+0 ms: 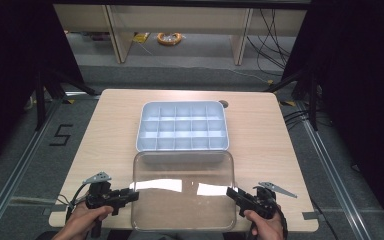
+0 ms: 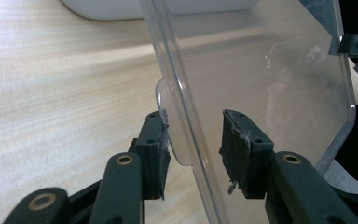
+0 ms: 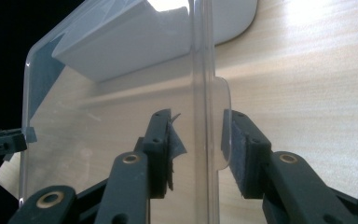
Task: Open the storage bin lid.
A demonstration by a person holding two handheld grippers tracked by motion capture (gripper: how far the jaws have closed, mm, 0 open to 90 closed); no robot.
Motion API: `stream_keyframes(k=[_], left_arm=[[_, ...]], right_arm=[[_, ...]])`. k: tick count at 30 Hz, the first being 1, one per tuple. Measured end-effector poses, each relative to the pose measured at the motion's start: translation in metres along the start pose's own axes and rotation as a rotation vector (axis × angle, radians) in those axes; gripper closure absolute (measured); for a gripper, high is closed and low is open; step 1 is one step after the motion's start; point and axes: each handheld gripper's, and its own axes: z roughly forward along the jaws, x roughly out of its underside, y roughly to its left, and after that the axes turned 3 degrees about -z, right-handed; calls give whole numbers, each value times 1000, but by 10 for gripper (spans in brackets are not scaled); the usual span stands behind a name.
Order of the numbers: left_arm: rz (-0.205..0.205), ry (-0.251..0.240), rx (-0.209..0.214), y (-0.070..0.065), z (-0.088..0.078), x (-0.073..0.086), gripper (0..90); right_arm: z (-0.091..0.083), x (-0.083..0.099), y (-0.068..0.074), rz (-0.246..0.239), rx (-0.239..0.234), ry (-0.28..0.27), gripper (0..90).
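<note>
A big see-through plastic lid with rounded corners sits over the near part of the pale wooden table. It is right next to the light blue plastic box, which has lots of little square pockets inside. The box stands in the middle of the table, with the lid's far edge close to the box's near wall.

The left gripper is at the lid's left edge, and the right gripper is at its right edge — one on each side. A person's hands hold them from the bottom of the high view.

In the left gripper view, the lid's rim and its small round tab stand between the two black jaws. The jaws are loosened, with a gap on the right side.

In the right gripper view, the lid's rim also stands between the jaws — they are let go a little too, not squeezing it.
</note>
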Motion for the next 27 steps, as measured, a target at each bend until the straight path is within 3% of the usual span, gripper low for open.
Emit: stream_keyframes(k=[1, 3, 5, 6, 7, 12, 14, 16, 21, 22, 24, 27], left_arm=[[1, 3, 0, 0, 0, 1, 604], [0, 10, -1, 0, 0, 3, 604], [-2, 15, -2, -1, 0, 5, 603], [-2, 15, -2, -1, 0, 5, 602], [1, 25, -1, 0, 1, 6, 601], [-3, 39, -2, 1, 3, 7, 600], [-6, 53, -1, 1, 5, 8, 595], [-9, 65, 6, 1, 6, 9, 592], [-11, 65, -4, 1, 7, 10, 584], [-11, 65, -4, 1, 7, 10, 581], [-11, 68, -5, 2, 7, 10, 576], [-11, 73, -14, 1, 8, 11, 570]], right_arm=[[-1, 1, 3, 31, 6, 12, 635], [-1, 2, 1, 5, 4, 14, 634], [-1, 4, 3, 46, 0, 30, 630], [-1, 4, 3, 46, 0, 30, 630], [1, 6, -2, -4, 14, 17, 626], [3, 7, -2, 2, 11, 31, 618], [1, 7, 2, 63, 1, 52, 617], [3, 8, 0, 40, 34, 47, 617], [2, 8, 0, 53, 18, 58, 607], [4, 9, -5, -9, 32, 55, 607], [5, 10, -4, 10, 40, 61, 604], [7, 11, -6, -4, 45, 65, 593]])
